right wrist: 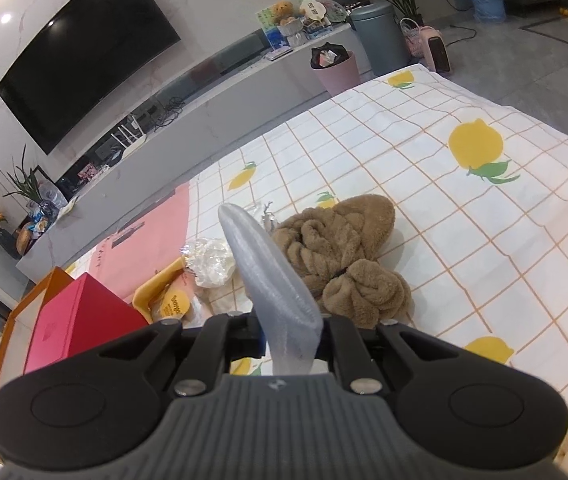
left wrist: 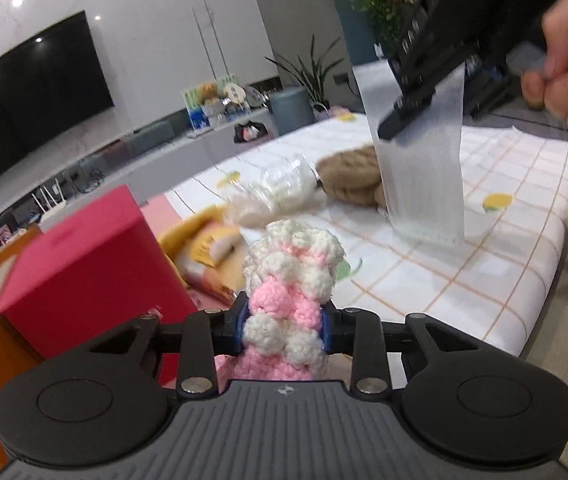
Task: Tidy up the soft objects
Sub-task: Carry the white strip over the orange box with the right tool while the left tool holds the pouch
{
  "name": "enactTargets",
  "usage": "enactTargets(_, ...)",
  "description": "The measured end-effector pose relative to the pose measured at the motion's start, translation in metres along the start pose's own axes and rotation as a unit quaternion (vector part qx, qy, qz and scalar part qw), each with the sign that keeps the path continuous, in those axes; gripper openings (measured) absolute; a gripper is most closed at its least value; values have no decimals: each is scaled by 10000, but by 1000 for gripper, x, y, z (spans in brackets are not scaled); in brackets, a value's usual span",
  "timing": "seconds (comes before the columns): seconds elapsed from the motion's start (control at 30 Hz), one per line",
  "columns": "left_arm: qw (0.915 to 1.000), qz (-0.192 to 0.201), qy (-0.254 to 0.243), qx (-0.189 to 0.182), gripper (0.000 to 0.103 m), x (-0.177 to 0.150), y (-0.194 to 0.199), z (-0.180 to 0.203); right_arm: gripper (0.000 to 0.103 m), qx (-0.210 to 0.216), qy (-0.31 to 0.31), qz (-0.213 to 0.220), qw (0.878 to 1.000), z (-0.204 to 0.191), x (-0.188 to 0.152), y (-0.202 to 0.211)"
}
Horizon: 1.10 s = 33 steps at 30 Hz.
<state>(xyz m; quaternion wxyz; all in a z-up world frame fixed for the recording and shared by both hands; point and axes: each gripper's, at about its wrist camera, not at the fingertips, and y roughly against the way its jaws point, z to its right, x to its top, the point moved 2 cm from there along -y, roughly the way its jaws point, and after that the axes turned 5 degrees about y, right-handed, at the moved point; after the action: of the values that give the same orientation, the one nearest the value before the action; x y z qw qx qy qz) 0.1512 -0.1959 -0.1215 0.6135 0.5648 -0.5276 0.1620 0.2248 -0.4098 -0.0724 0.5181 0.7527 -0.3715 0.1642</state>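
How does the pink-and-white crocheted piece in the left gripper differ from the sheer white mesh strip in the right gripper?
The pink-and-white crocheted piece is thick, bumpy and opaque; the sheer white mesh strip is thin, flat and see-through. The crocheted piece stands up past the left gripper; the mesh strip hangs down from the right gripper to the checked lemon-print cloth. Both are soft and clamped between jaws.

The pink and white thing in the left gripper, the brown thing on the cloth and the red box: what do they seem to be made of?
Pink and white thing: chunky knitted or crocheted yarn, matte, with bobbly stitches; the left gripper clamps it.
Brown thing: plush fleece, probably a towel or soft toy; fuzzy, twisted folds.
Red box: likely matte cardboard, with flat faces and sharp edges.
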Motion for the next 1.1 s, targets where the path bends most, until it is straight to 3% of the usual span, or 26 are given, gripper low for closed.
enactTargets(0.2, 9985, 150, 531, 72, 37, 24, 28, -27, 8, 147, -53, 41, 9999, -5, -5, 6)
enactTargets(0.33, 9939, 75, 1022, 413, 37, 39, 51, -55, 8, 37, 207, 144, 9997, -17, -8, 17)
enactTargets(0.47, 9854, 414, 1597, 431, 37, 50, 82, -88, 8, 303, 315, 310, 9986, -31, -9, 31)
enactTargets(0.67, 9697, 611, 1999, 1263, 38, 63, 108, -139, 8, 373, 701, 515, 9955, -60, -10, 51)
enactTargets(0.9, 9491, 573, 2235, 2145, 38, 52, 132, -195, 4, 691, 1003, 718, 9900, -113, -8, 69)
enactTargets(1.1, 9381, 610, 2506, 2311, 38, 40, 149, -235, 2, 999, 1495, 900, 9796, -181, -7, 84)
